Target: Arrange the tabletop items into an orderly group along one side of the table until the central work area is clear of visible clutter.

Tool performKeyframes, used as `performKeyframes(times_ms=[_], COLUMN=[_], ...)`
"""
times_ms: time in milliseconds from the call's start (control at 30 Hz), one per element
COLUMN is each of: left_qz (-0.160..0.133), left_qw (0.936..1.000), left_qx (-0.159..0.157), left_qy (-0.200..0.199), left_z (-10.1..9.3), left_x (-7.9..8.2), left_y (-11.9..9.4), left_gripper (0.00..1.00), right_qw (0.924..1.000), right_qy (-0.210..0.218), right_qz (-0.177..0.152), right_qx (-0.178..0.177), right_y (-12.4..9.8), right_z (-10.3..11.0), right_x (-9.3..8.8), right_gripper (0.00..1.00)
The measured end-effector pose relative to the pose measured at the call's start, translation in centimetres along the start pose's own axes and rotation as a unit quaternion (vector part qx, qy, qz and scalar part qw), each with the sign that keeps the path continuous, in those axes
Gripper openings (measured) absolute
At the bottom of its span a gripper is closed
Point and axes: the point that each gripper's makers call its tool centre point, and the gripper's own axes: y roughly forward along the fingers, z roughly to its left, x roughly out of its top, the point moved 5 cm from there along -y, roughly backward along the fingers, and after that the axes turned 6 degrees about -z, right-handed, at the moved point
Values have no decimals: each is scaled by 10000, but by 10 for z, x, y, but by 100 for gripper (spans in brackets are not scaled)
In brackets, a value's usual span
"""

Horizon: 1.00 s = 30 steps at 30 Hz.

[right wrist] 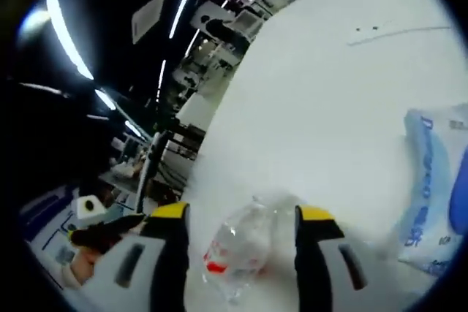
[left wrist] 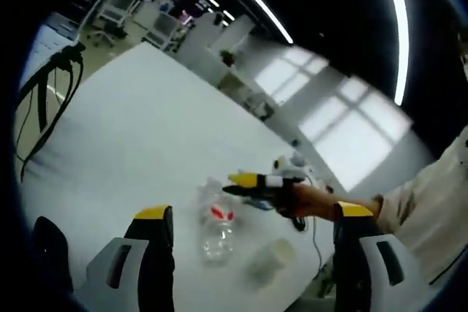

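Observation:
A clear plastic bottle (left wrist: pixel 217 223) with a red label lies on the white table (left wrist: pixel 139 129). In the right gripper view the bottle (right wrist: pixel 240 250) lies between my right gripper's (right wrist: pixel 243 215) two yellow-tipped jaws, which stand open and apart from its sides. My left gripper (left wrist: pixel 254 212) is open with nothing in it, above the table with the bottle below and ahead of it. The right gripper (left wrist: pixel 245 183) comes in from the right in a gloved hand, just beyond the bottle. The left gripper (right wrist: pixel 110 230) appears at the left edge.
A translucent cup-like item (left wrist: pixel 269 261) lies right of the bottle. A blue and white plastic bag (right wrist: pixel 431 188) rests at the right. Black cables (left wrist: pixel 44 107) hang at the table's far left edge. Desks and chairs stand beyond the table.

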Motion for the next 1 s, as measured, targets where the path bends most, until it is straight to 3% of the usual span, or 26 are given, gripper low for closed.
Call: performKeyframes(times_ms=[133,467,667,733,1000], left_qz=[48,296,338,393,475], left_qw=[9999,9992,9989,9988,9984], left_qx=[-97,-248,-313,-291,-283], left_qy=[-51,-42,-96,-81,-92], left_z=[1,5,5,7,11], left_x=[-3,-15,-19,-22,-25], left_y=[9,27,33,34,38], left_gripper=[87,85,84,84,83], right_qw=[9984,9940,9948,9925,9935], right_qy=[552,1063,999,1187,1062], right_qz=[-60,-171,-213,-282,-333], right_qx=[85,203,59,107,251], right_y=[6,21,27,26,25], right_z=[-3,-13,-29,-30,-23], right_x=[-1,-1,-1,0,1], right_gripper=[52,40,22,22,20])
